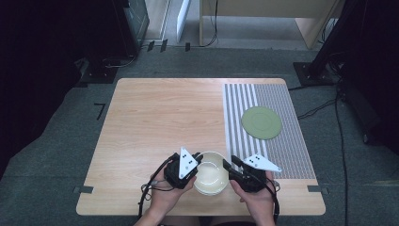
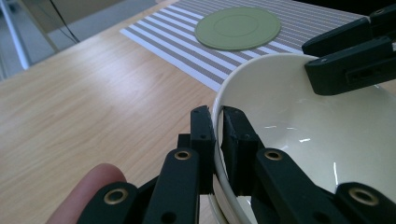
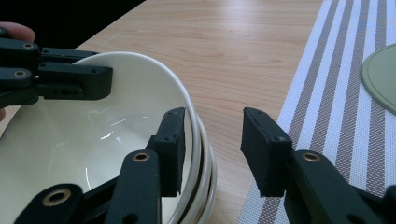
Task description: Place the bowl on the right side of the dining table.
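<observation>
1. High view: stack of cream bowls (image 1: 211, 178) at the near edge of the table (image 1: 155, 122), left gripper (image 1: 195, 162) at its left rim, right gripper (image 1: 227, 165) at its right rim; green plate (image 1: 261, 123) well apart on the striped mat (image 1: 291, 141).
2. Left gripper view: left gripper (image 2: 218, 123) clamped on the top bowl's rim (image 2: 243, 74), one jaw inside, one outside.
3. Right gripper view: right gripper (image 3: 212, 128) straddling the stacked rims (image 3: 198, 135), inner jaw against the top bowl's wall, outer jaw clear, not yet gripping.
</observation>
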A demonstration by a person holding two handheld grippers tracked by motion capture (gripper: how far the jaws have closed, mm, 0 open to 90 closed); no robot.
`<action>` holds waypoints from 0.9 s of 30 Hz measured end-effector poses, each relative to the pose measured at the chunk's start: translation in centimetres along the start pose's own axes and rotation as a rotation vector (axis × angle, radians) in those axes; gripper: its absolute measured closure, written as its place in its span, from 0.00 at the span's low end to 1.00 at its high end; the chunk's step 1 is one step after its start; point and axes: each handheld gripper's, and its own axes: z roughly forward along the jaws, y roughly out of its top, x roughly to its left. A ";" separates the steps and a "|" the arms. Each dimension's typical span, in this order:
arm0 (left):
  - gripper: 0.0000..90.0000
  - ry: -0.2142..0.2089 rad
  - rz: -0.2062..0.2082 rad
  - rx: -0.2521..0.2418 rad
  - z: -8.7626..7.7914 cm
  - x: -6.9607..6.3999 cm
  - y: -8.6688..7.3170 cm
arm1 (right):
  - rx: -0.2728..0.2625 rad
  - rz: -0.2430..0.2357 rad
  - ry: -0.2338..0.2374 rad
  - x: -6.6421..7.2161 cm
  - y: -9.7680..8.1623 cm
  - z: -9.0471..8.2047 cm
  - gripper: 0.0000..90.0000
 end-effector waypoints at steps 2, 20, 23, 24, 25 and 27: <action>0.93 0.003 -0.008 0.005 0.0 0.0 0.0 | 0.001 -0.003 0.000 0.0 0.0 0.1 0.67; 0.93 0.037 0.015 0.018 0.5 -0.5 -0.4 | 0.014 -0.003 0.008 0.3 -0.2 0.4 0.65; 0.93 0.057 0.038 -0.020 0.1 -0.7 -0.3 | 0.011 0.005 0.014 0.2 -0.1 0.2 0.65; 0.93 0.062 0.043 -0.029 0.0 -0.8 -0.3 | 0.009 0.006 0.015 0.2 -0.1 0.2 0.66; 0.93 0.070 0.050 -0.038 -0.1 -0.9 -0.4 | 0.007 0.010 0.017 0.2 -0.1 0.2 0.66; 0.93 0.083 0.057 -0.059 -0.2 -0.9 -0.3 | 0.003 0.016 0.023 0.3 0.0 0.1 0.66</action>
